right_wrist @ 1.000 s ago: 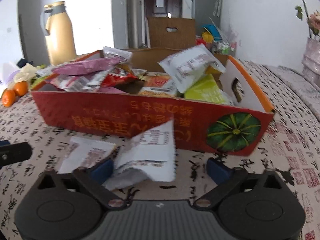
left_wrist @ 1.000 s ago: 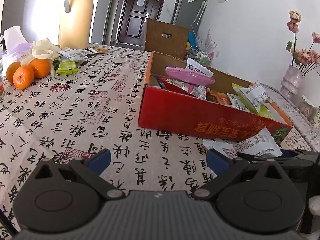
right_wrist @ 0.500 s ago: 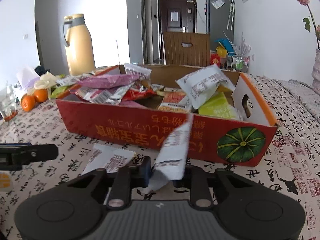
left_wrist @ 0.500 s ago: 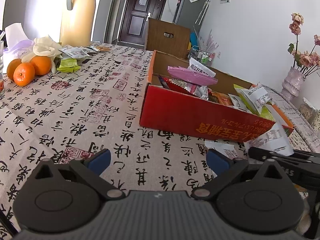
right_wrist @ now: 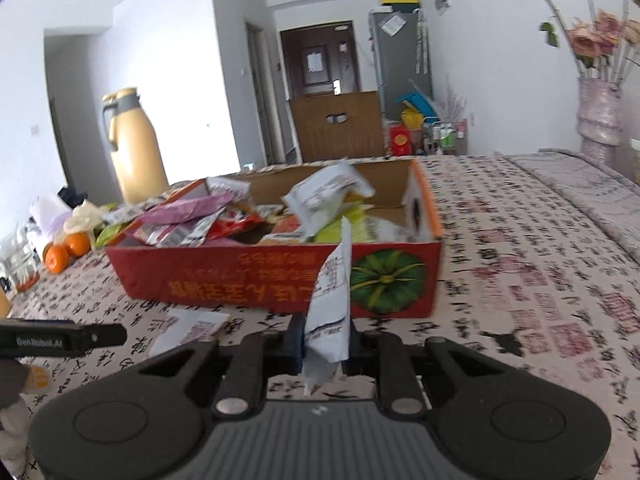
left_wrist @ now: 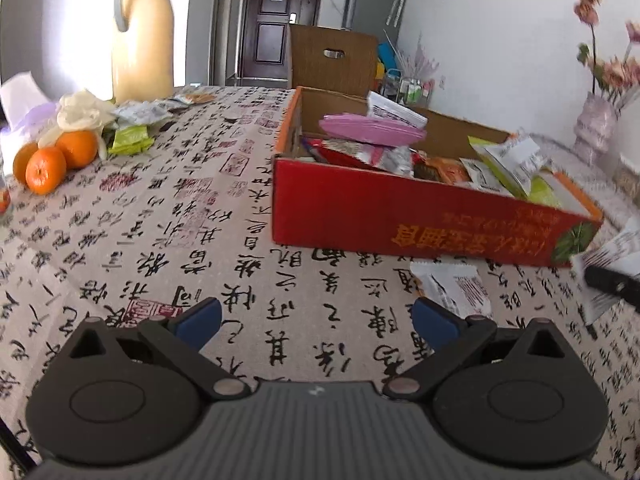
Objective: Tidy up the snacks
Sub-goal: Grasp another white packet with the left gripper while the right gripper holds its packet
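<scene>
My right gripper (right_wrist: 322,344) is shut on a white snack packet (right_wrist: 330,304), held edge-up above the tablecloth in front of the red cardboard box (right_wrist: 248,280). That box (left_wrist: 400,220) holds several snack packets in pink, red, green and white. Another white packet (left_wrist: 452,286) lies flat on the cloth before the box, also visible in the right wrist view as a white packet (right_wrist: 188,326). My left gripper (left_wrist: 316,318) hangs open over the cloth, nothing between its blue pads. The right gripper's tip (left_wrist: 612,284) with the held packet shows at the left wrist view's right edge.
Oranges (left_wrist: 52,158), a tissue bundle and more small packets (left_wrist: 132,136) sit at the table's far left by a tall yellow thermos (left_wrist: 142,36). A vase with flowers (right_wrist: 600,116) stands at the far right. A brown box (left_wrist: 332,58) stands behind the table.
My right gripper closed on the white packet and lifted it off the cloth, moving back and up. The left gripper stayed open and nearly still.
</scene>
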### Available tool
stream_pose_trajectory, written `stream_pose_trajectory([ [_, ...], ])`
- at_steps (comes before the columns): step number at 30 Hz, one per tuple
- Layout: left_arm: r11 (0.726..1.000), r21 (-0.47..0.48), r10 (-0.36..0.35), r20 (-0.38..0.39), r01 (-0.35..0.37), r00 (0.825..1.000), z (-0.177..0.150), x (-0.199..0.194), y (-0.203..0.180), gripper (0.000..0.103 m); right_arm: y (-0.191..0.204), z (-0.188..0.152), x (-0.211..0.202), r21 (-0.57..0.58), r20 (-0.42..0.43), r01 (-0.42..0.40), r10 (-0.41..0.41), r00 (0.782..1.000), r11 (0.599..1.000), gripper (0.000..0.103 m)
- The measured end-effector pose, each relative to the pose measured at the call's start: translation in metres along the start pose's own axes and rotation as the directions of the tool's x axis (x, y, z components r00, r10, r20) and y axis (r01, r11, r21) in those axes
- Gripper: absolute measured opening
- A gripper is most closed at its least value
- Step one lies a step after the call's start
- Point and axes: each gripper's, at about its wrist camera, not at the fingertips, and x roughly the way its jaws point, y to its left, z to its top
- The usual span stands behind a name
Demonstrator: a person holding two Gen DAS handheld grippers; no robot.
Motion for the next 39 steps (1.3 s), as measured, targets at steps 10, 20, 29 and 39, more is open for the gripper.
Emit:
stream_pose_trajectory([
  [10,0.998,0.065,-0.002,-0.055,0.006,0.998,0.004,0.006,-0.054,0.103,-0.031,-0.007,-0.015,0.057,0.025,0.017,-0.018,1.0,0.998,0.016],
  [20,0.997,0.064,0.046,-0.089,-0.041,0.995,0.008,0.02,-0.095,0.103,-0.039,-0.014,-0.015,0.084,0.026,-0.001,-0.001,1.0,0.997,0.016],
  [29,0.996,0.051,0.074,-0.122,-0.068,0.99,0.003,0.028,-0.109,0.085,-0.04,-0.017,-0.015,0.09,0.021,-0.022,0.02,1.0,0.996,0.016],
  [39,0.996,0.058,0.071,-0.07,-0.067,0.995,0.0,0.021,-0.111,0.041,-0.034,-0.017,-0.012,0.081,0.014,-0.037,0.036,0.999,0.996,0.016],
])
